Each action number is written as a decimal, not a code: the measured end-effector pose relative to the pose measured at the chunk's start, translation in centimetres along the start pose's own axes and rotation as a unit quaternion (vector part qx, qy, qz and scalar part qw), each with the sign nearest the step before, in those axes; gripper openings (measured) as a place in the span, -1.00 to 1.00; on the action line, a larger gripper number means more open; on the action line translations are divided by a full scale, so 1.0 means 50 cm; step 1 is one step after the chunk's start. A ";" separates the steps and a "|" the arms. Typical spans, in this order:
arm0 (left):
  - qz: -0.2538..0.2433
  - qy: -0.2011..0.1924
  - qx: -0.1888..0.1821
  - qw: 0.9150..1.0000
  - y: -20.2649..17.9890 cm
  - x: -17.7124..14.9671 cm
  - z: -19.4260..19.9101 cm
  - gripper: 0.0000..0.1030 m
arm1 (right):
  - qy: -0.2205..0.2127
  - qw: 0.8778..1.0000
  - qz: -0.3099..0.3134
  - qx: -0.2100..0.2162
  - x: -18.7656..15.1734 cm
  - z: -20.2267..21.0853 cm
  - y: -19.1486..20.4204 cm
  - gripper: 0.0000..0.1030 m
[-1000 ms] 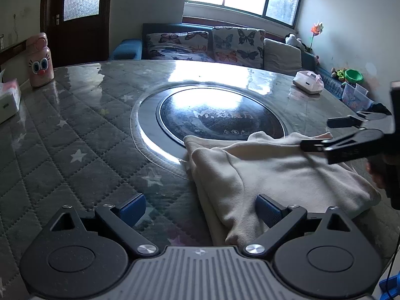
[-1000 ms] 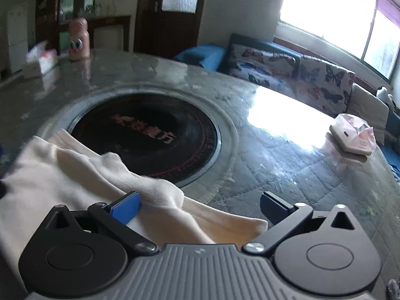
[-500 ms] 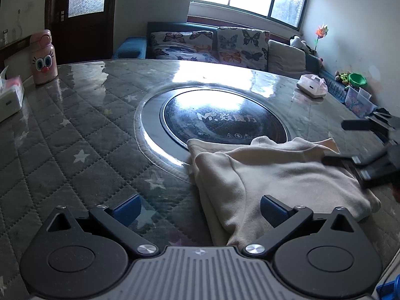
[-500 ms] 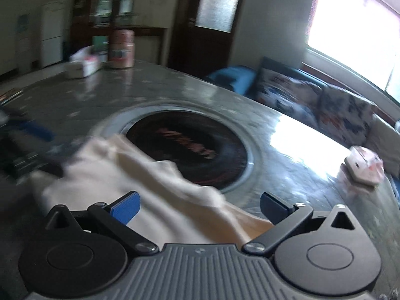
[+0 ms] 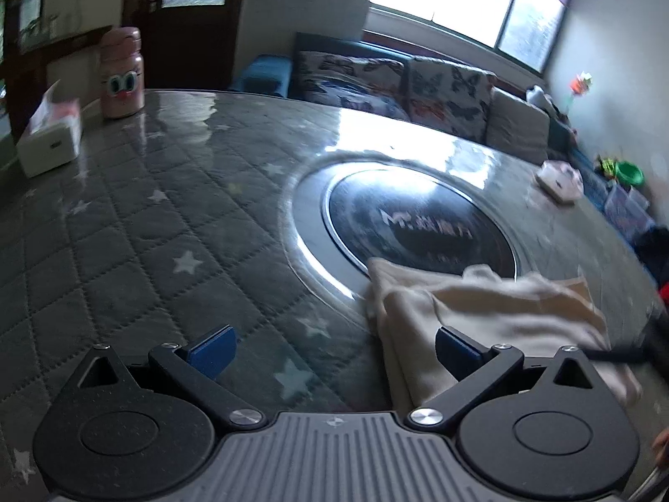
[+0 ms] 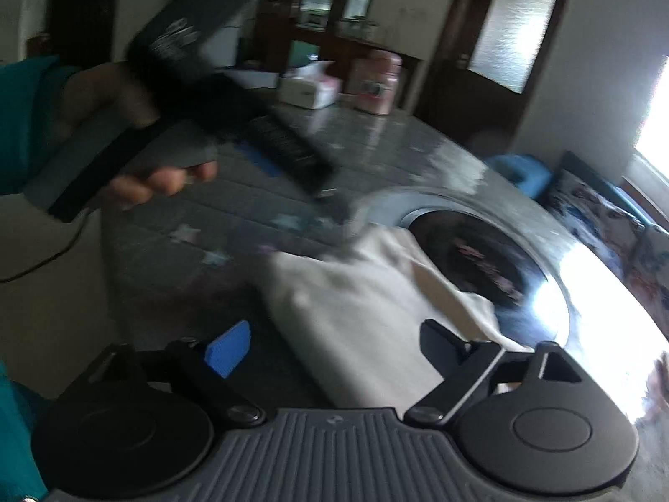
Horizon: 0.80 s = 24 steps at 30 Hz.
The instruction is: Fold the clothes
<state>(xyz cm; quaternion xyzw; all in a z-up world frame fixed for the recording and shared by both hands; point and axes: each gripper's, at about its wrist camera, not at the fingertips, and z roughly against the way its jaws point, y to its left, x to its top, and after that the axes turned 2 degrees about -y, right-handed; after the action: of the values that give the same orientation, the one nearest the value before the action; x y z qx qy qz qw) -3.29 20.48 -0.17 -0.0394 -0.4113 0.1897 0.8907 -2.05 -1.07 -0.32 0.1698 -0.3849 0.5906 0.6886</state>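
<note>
A cream folded garment lies on the quilted table, overlapping the dark round centre disc. My left gripper is open and empty, above the table to the garment's left; its right finger is over the cloth's near edge. My right gripper is open and empty, just over the garment from the other side. In the right wrist view the left gripper, held by a hand, shows blurred at upper left.
A white tissue box and a pink bottle stand at the table's far left. A small pink-white pack lies at the far right. A sofa with butterfly cushions is behind the table.
Both grippers have pulled back from the garment. The left view has swung left; the right gripper has swung round to face the left one. The garment lies still.
</note>
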 end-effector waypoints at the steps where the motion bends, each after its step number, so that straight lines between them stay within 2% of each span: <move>1: 0.007 0.000 -0.001 1.000 0.003 0.003 0.001 1.00 | 0.000 1.000 0.004 0.007 0.006 -0.006 0.010 0.64; 4: 0.024 0.003 -0.011 1.000 0.010 0.006 0.002 1.00 | 0.003 1.000 0.020 0.016 0.018 -0.028 0.032 0.46; 6: 0.031 0.006 -0.016 0.999 0.010 0.006 0.000 1.00 | 0.008 0.999 0.028 0.016 0.025 -0.042 0.042 0.22; 13: 0.064 0.023 -0.054 0.996 0.009 -0.001 -0.013 1.00 | 0.017 0.999 0.042 0.005 0.037 -0.077 0.068 -0.17; 15: 0.076 0.028 -0.068 0.994 0.009 -0.003 -0.017 0.99 | 0.015 0.999 0.043 -0.008 0.036 -0.081 0.068 -0.48; 17: 0.084 0.035 -0.081 0.993 0.006 -0.006 -0.022 0.98 | 0.008 0.999 0.030 -0.006 0.035 -0.077 0.059 -0.64; 20: 0.108 0.046 -0.097 0.988 0.005 -0.007 -0.032 0.95 | -0.007 1.000 -0.010 0.005 0.037 -0.058 0.031 -0.70; 24: 0.151 0.068 -0.123 0.978 0.006 -0.006 -0.053 0.89 | -0.034 0.998 -0.050 0.014 0.041 -0.028 -0.004 -0.72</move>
<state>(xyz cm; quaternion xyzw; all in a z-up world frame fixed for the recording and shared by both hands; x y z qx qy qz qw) -1.56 20.86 -2.20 -0.2235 -0.3597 0.2671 0.8656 -1.37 1.23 0.30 0.2180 -0.3907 0.5544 0.7018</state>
